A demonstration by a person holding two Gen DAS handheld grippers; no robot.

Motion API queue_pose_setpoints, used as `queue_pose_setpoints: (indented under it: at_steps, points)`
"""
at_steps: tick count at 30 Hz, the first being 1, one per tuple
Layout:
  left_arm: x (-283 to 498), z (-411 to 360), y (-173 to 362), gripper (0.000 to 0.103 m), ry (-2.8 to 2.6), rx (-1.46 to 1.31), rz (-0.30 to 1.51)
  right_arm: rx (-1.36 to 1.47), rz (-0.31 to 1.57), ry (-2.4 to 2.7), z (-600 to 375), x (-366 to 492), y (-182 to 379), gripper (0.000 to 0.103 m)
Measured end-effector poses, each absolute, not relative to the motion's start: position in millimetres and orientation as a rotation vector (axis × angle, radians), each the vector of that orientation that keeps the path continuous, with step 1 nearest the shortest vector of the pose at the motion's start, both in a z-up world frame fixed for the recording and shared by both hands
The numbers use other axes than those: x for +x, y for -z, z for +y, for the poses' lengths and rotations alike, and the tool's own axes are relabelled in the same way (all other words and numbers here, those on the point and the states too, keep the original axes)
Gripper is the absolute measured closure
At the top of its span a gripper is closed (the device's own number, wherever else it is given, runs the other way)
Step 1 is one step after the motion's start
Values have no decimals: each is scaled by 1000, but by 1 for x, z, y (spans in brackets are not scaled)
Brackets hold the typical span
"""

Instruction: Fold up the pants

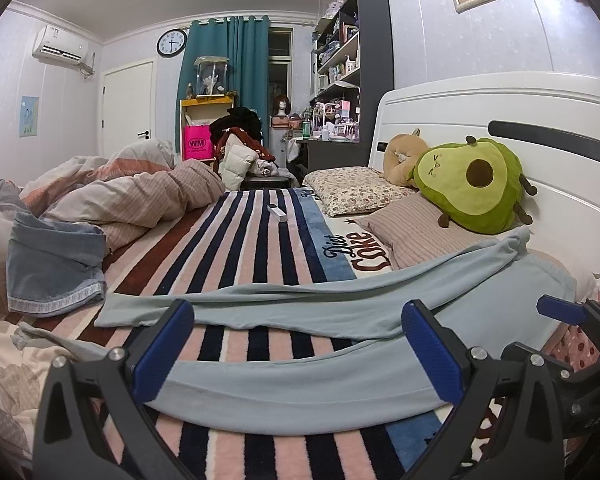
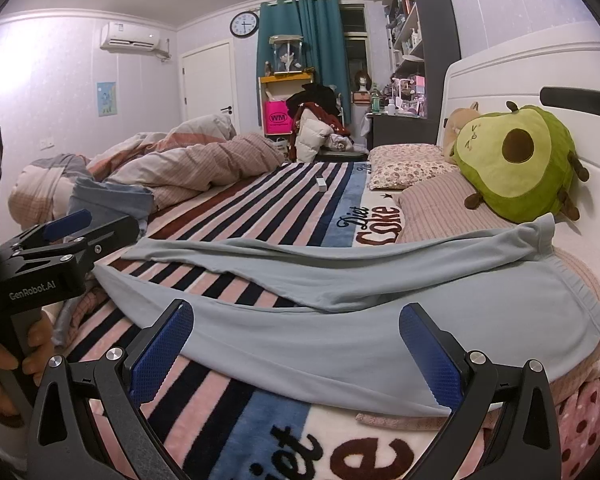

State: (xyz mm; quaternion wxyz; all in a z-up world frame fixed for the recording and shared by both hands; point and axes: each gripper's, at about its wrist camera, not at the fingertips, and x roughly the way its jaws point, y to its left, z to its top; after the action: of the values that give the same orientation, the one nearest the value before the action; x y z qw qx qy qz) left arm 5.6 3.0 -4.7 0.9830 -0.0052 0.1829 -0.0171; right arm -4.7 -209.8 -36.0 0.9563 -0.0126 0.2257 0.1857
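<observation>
The left gripper (image 1: 298,344) is spread wide, its blue pads (image 1: 162,354) on either side of the near edge of the pants (image 1: 300,392), gripping nothing. The right gripper (image 2: 296,350) is equally spread, its pads (image 2: 162,354) straddling the near leg closer to the waistband, also holding nothing. In the right view the left gripper appears again at the left of the pants, held by a hand (image 2: 4,364) on its black handle. The pale blue pants lie spread across the striped blanket (image 1: 256,236), legs running leftward and slightly apart, the waistband (image 2: 580,300) at the right end, near the headboard (image 1: 500,108). A wrinkled fold of the far leg rises beside a striped pillow (image 1: 416,232). Left of the pants lie folded jeans (image 1: 52,268), with a rumpled duvet (image 1: 132,196) just behind them. Beyond the pants a small white box (image 1: 278,213) rests on the blanket. Behind the striped pillow sit a floral pillow (image 1: 352,188) and an avocado plush (image 1: 472,184), leaning on the headboard. Farther off stand a clothes pile (image 1: 240,140), a pink bag (image 1: 197,143), teal curtains (image 1: 228,64), a wall clock (image 1: 172,43) and a shelf (image 1: 352,64).
</observation>
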Motion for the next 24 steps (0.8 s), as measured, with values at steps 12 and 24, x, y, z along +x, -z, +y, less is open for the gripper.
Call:
queue_pose_setpoints:
  at_steps: [12,24]
  points:
    - [42,76,75,1,-92,-103,623,9,531,-244,-259,9,66,1]
    - [62,134,153,1,-124,-325,795,251,763,-164,-339,42,152,12]
